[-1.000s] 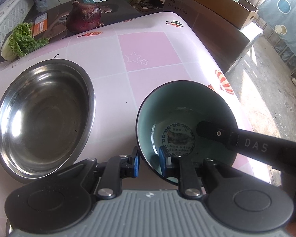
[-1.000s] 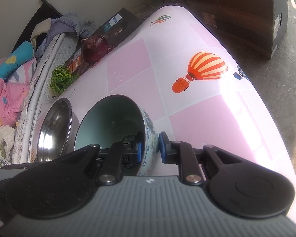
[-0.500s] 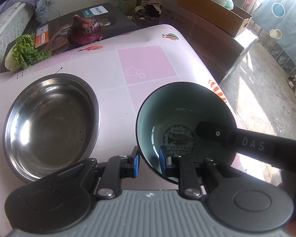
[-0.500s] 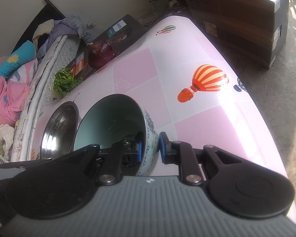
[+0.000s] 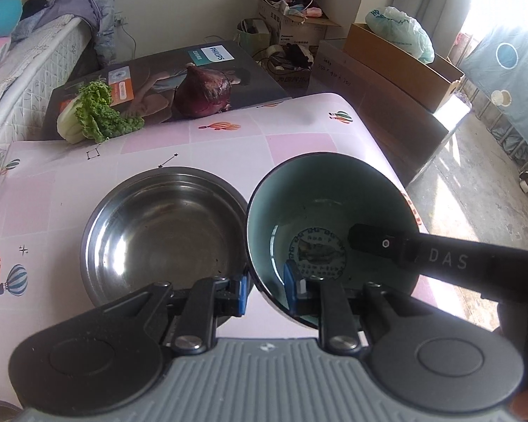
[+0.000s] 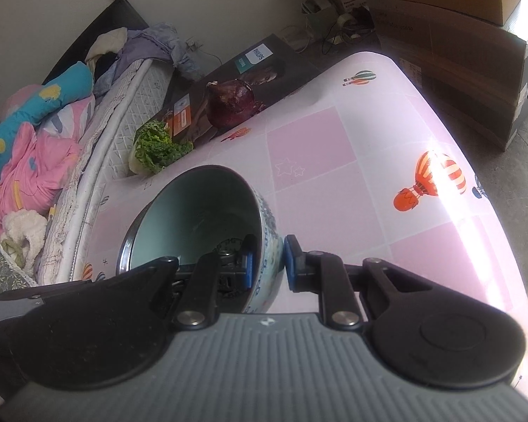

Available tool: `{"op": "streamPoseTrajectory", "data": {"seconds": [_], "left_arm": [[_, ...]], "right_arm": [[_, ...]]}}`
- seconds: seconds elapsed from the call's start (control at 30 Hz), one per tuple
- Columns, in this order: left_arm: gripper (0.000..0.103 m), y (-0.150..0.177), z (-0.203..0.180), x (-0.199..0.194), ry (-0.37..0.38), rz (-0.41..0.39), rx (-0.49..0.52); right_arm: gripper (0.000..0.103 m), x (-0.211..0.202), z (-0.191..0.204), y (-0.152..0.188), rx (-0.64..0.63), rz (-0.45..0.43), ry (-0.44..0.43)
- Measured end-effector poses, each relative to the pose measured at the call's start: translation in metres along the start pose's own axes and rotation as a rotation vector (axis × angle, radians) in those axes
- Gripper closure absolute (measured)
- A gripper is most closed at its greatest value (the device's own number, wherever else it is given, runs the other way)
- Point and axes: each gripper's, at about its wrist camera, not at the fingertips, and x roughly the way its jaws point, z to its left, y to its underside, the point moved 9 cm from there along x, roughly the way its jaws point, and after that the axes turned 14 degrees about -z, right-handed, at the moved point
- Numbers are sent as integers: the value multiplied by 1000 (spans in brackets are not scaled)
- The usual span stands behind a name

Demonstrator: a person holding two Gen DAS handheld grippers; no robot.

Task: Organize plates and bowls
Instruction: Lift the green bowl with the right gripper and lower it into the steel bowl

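Left claw and right claw both clamp ceramic bowl rim; bowl lifted higher, now beside steel bowl on bench; nesting likely next.

Free room and obstacles. Open pink tablecloth lies to the right of the ceramic bowl and beyond it, toward the far rounded edge. To the left, the steel bowl blocks passage, its rim just beside the ceramic bowl's. Along the far left edge, a lettuce and a red onion stand before a dark box.
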Motion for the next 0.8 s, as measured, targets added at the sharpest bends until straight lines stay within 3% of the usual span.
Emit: {"op": "streamPoseTrajectory", "data": {"seconds": [0.2, 0.4, 0.57, 0.8], "left_arm": [[81, -3, 54, -1, -57, 1, -32], [81, 11, 96, 19, -102, 40, -66], [81, 24, 112, 37, -109, 77, -76], [81, 19, 120, 38, -106, 50, -63]], "right_arm": [[87, 33, 48, 12, -23, 61, -50], [87, 74, 76, 37, -67, 137, -42], [86, 96, 84, 45, -118, 153, -19], [81, 110, 92, 45, -198, 153, 2]]}}
